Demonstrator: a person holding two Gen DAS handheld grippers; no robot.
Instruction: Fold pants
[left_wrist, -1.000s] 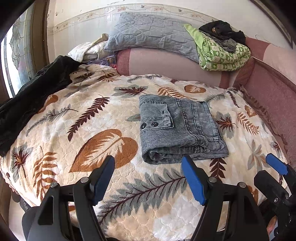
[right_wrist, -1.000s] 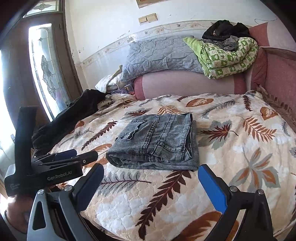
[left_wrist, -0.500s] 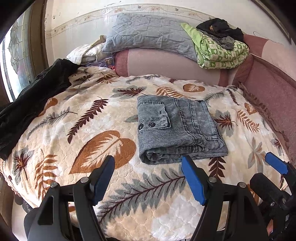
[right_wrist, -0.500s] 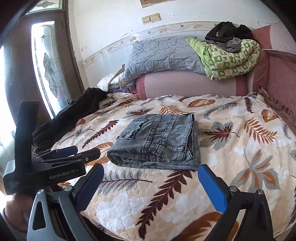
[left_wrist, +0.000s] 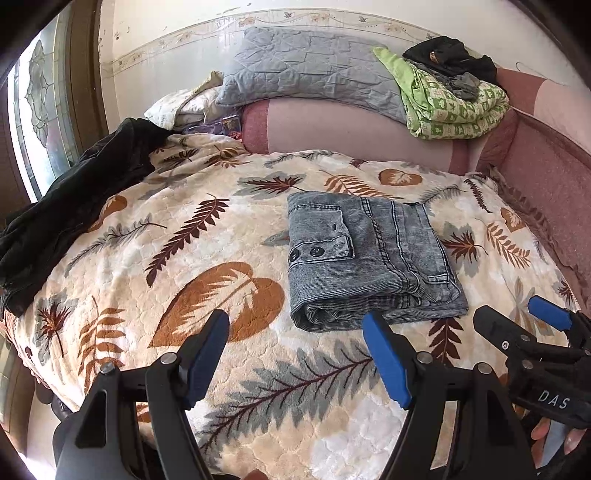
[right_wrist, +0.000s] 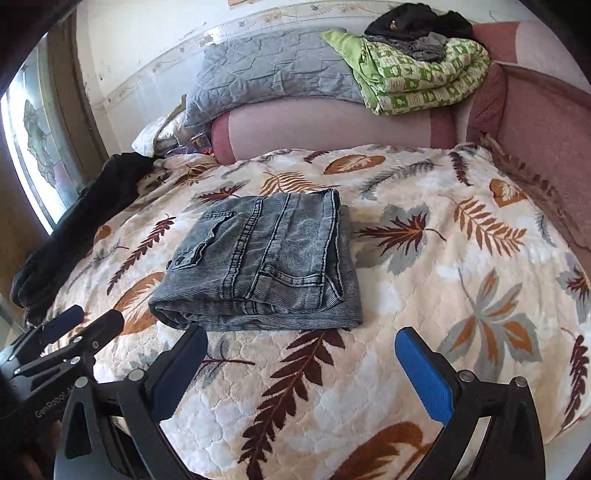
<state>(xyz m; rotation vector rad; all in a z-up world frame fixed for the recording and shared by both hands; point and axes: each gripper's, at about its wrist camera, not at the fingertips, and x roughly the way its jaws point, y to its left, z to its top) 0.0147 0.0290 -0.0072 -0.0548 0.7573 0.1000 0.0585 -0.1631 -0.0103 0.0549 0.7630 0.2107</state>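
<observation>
A pair of grey washed denim pants (left_wrist: 365, 258) lies folded into a compact rectangle on the leaf-patterned blanket (left_wrist: 184, 258); it also shows in the right wrist view (right_wrist: 266, 262). My left gripper (left_wrist: 295, 332) is open and empty, just short of the near folded edge. My right gripper (right_wrist: 301, 347) is open and empty, also just short of that edge. The right gripper shows at the right of the left wrist view (left_wrist: 517, 325), and the left gripper at the lower left of the right wrist view (right_wrist: 85, 325).
A black garment (left_wrist: 74, 199) lies along the blanket's left side. Grey quilt (left_wrist: 314, 74), green patterned quilt (left_wrist: 450, 99) and dark clothes (left_wrist: 450, 59) are piled on the pink sofa back (left_wrist: 351, 129). A pink armrest (left_wrist: 554, 184) bounds the right. A window is at left.
Both grippers have moved a little closer to the folded pants and lower over the blanket. The pants have not moved.
</observation>
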